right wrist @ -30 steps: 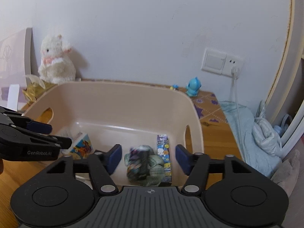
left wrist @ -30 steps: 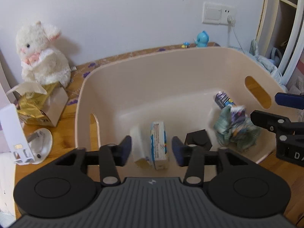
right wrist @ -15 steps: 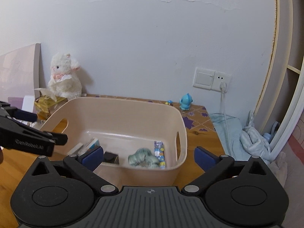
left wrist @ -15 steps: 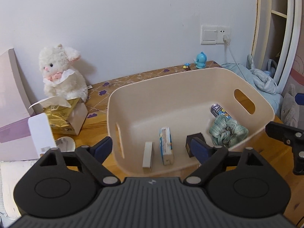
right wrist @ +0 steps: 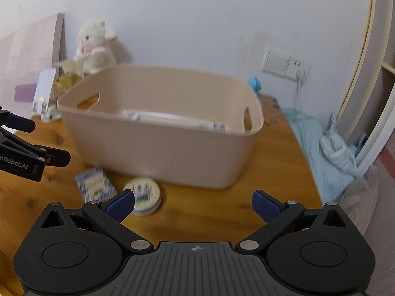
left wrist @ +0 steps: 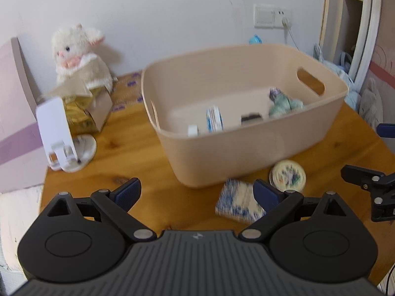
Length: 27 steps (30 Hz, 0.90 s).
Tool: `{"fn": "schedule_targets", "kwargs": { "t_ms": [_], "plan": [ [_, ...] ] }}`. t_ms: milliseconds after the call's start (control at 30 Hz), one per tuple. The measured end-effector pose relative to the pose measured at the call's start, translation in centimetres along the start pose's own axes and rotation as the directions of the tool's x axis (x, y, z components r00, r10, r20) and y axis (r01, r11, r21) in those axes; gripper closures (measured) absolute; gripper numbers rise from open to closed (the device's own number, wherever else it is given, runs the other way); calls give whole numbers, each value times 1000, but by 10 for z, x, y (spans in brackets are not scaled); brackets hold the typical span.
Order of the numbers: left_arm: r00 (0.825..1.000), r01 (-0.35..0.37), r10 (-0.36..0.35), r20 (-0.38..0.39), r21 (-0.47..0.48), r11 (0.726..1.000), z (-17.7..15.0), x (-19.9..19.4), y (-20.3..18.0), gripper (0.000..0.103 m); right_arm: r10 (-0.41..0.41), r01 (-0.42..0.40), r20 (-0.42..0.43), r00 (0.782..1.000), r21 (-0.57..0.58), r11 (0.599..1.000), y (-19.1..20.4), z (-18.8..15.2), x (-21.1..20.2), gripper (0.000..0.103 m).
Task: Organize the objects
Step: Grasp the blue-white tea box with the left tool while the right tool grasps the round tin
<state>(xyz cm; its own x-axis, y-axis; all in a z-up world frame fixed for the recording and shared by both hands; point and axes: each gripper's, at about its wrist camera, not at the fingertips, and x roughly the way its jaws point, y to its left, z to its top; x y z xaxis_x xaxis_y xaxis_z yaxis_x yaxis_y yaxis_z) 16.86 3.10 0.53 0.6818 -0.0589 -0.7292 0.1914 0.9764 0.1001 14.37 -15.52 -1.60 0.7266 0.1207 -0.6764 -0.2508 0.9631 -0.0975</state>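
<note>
We see a beige plastic tub point(left wrist: 246, 148) with a cut-out handle in each end wall standing on the wooden table point(left wrist: 138, 157). Inside the tub lie 4 things: a slim white box point(left wrist: 193, 130) on edge at the near wall, a blue-and-white carton point(left wrist: 214, 119) on edge beside it with its long axis running away from the near wall, a small black box point(left wrist: 250, 118) further toward the right handle, and a crumpled green cloth point(left wrist: 284, 102) below that handle. From the right wrist view we can only make out blurred rims of these contents above the tub's near wall.

In front of the tub, on the table, lie a blue-and-white tissue pack point(left wrist: 237, 203) flat with its long axis tilted toward the tub, and a round tin point(left wrist: 287, 176) lid-up just beside it, nearer the tub's right handle.

Our left gripper point(left wrist: 197, 192) has just been opening; its jaws stand wide with only bare table between them, the tissue pack partly behind the right pad. Our right gripper point(right wrist: 193, 203) has likewise just opened wide and holds nothing; the tin sits just behind its left pad.

To the tub's left stand a white plush lamb point(left wrist: 79, 56), a gold tissue box point(left wrist: 84, 113) and a white stand point(left wrist: 55, 133).
</note>
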Motion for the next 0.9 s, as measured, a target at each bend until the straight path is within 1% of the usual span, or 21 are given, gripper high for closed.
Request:
{"fn": "schedule_targets", "kwargs": {
  "t_ms": [167,233,400,500,667,767,900],
  "plan": [
    [997,58,-58,-43,5,998,-21,15,-5,5,2,-2,-50,999,0,1000,5,-14,17,0],
    [996,70,-69,-61,9,998,-27,23,-8,5,4,-4,-67,998,0,1000,6,-20,23,0],
    [995,64,-61,-79,39,997,-36,41,-19,5,7,-7,-96,995,0,1000,9,-28,37,0],
    [994,79,-76,-78,33,996,-38,49,-20,5,9,-10,-106,994,-3,1000,11,-31,45,0],
    [996,56,-53,-77,36,998,-39,62,-21,5,23,-25,-127,992,-19,999,19,-32,60,0],
    [994,69,-68,-83,10,998,-38,68,-16,5,22,-28,-127,992,-44,999,26,-29,67,0],
    [991,104,-108,-82,-56,993,-32,66,-10,5,32,-38,-117,993,-51,998,30,-25,72,0]
  ]
}}
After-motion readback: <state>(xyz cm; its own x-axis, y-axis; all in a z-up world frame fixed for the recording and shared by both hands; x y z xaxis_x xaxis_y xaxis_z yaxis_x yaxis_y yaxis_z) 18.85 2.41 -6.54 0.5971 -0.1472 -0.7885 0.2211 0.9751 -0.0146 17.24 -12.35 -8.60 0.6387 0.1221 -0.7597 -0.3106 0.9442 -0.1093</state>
